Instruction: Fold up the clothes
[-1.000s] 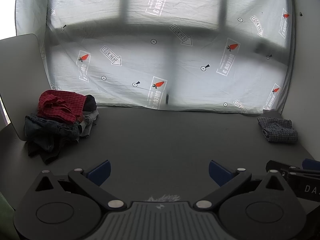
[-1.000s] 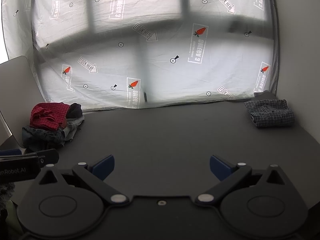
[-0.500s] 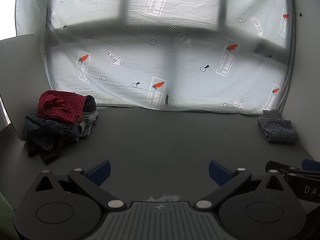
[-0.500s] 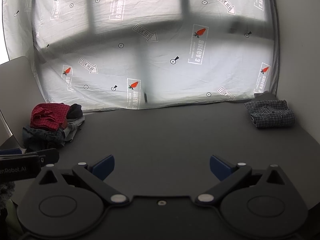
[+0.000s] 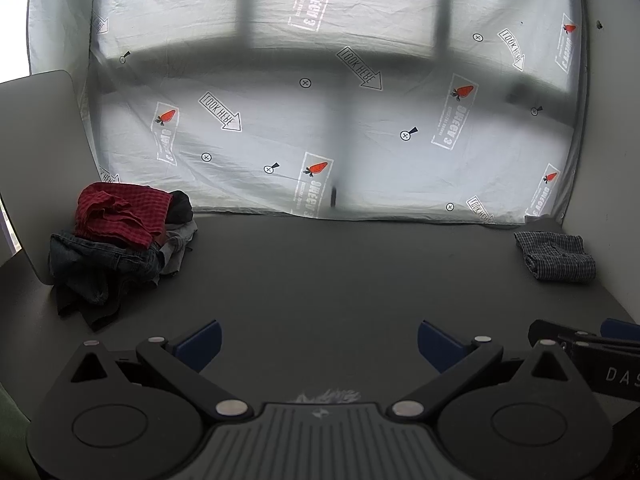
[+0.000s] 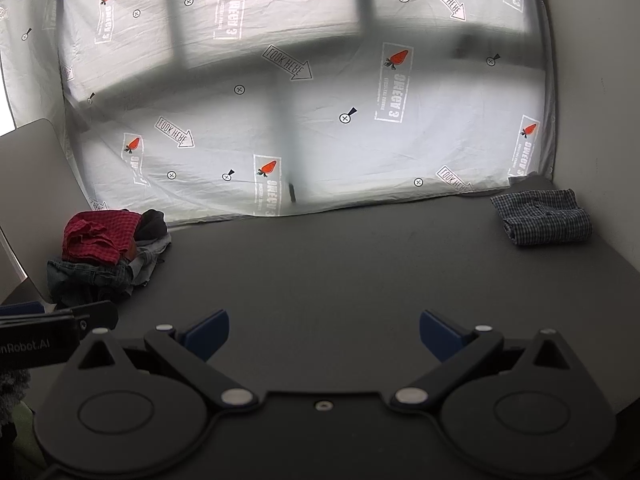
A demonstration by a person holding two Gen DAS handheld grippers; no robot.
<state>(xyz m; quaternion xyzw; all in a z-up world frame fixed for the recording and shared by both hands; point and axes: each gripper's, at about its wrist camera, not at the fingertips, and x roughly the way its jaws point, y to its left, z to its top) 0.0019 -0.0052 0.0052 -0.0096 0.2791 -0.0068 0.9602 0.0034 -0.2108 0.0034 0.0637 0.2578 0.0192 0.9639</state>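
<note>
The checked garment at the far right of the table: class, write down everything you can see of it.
The checked garment is woven cloth in a fine dark-and-light check. It is folded into a compact, roughly rectangular bundle with a rolled front edge, lying flat on the dark table at its far right corner, close to the printed white sheet and the side wall. Only the table touches it; both grippers are open and well short of it.

This looks like a staged data-collection booth, not a home. A white sheet [image 5: 320,120] printed with "LOOK HERE" arrows, carrot logos and crosshair marks hangs as a backdrop behind a bare dark table [image 5: 340,280]. Below the sheet, clothes [image 5: 120,240] are heaped at the table's left, and a folded shirt [image 5: 556,256] lies at its right.
</note>
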